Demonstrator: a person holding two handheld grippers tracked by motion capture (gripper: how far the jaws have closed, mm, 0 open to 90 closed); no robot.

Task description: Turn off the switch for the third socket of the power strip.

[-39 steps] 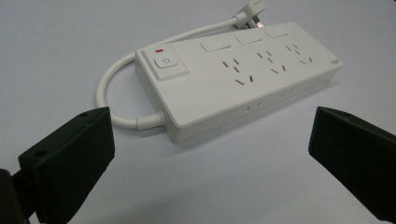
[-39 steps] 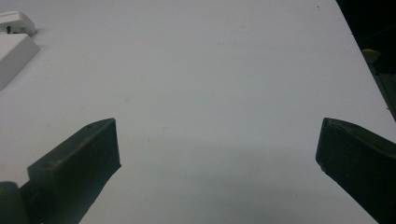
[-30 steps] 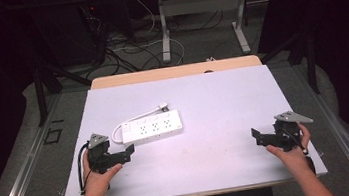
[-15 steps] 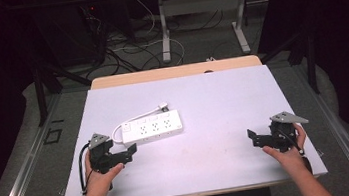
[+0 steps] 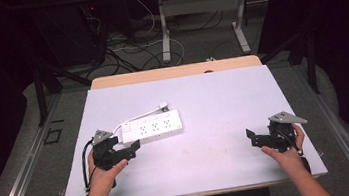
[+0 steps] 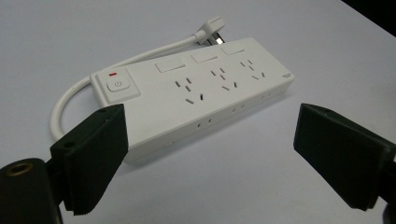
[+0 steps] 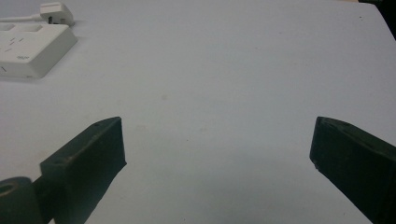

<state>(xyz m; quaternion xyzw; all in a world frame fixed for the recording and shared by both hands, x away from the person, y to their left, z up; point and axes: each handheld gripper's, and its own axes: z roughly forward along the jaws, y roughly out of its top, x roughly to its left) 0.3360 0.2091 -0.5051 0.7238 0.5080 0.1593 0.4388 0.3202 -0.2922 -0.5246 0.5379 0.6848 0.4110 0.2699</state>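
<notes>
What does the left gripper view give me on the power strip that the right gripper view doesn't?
Left gripper view: the whole power strip, its switch with a red mark, three socket groups, and the looped cord. Right gripper view: a wide bare stretch of table ahead of its open jaws. Both: the strip's far end, the plug beside it, and jaws spread wide, holding nothing.

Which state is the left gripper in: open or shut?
Open: the left gripper has its jaws wide apart, holding nothing, the power strip just ahead.
</notes>
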